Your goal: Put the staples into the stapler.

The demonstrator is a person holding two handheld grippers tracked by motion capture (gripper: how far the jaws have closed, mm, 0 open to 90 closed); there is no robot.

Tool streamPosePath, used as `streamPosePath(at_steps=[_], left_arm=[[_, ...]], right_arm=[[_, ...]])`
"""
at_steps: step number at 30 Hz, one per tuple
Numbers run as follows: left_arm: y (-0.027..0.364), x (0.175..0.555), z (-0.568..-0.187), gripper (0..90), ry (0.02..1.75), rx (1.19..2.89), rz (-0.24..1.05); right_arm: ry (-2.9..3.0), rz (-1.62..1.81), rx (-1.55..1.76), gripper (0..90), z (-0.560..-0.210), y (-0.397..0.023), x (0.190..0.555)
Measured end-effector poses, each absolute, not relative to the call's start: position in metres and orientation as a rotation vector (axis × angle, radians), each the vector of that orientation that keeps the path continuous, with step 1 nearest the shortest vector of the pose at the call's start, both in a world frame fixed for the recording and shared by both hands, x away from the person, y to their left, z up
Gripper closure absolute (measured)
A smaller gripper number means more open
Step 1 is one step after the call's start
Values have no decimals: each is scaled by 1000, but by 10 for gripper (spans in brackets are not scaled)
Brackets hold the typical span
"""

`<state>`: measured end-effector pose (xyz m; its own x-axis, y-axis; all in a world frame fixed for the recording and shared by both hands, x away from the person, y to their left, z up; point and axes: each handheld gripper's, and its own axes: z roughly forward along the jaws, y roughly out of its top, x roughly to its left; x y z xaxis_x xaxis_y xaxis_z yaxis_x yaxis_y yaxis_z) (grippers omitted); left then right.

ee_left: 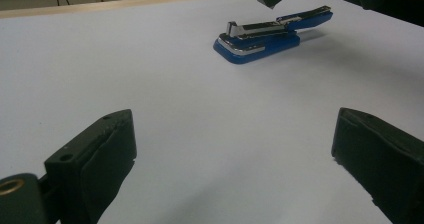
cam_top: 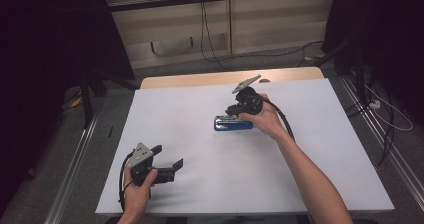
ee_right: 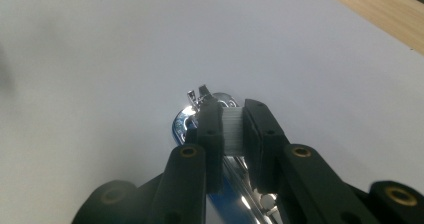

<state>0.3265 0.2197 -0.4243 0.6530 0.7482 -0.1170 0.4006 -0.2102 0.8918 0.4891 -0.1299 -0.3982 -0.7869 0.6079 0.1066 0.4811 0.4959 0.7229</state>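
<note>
A blue stapler (cam_top: 233,123) lies flat on the white table (cam_top: 200,194), a little right of centre in the high view, with its top arm swung open so the metal staple channel is exposed. That open arm suggests the work in hand is refilling it.

The right gripper (cam_top: 235,111) hangs just over the stapler's upper edge. In the right gripper view its jaws stand close together, nearly shut, pinching a small whitish block that looks like a strip of staples (ee_right: 232,134); the chrome channel of the stapler sits directly beneath. Holding the strip by its flat sides would leave its lower edge free to drop into the channel, and the narrow grip keeps it from tipping. The right forearm runs from the lower right of the frame up toward centre, the hand wrapped round the gripper body and the jaws angled down at the stapler.

The left gripper (cam_top: 167,156) rests at the lower left of the high view, well apart from the stapler, its jaws wide open and holding nothing. In the left gripper view they frame bare table with the stapler (ee_left: 267,36) in the upper middle, as if it waits to steady the base. The left hand grips the body low, wrist near the table's near edge.
</note>
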Motion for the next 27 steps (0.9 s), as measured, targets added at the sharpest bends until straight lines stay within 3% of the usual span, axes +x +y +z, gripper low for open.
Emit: streamPosePath(at_steps=[27], left_arm=[[220, 327, -424, 43, 911, 1827, 415]], right_arm=[[2619, 1190, 829, 793, -408, -110, 499]])
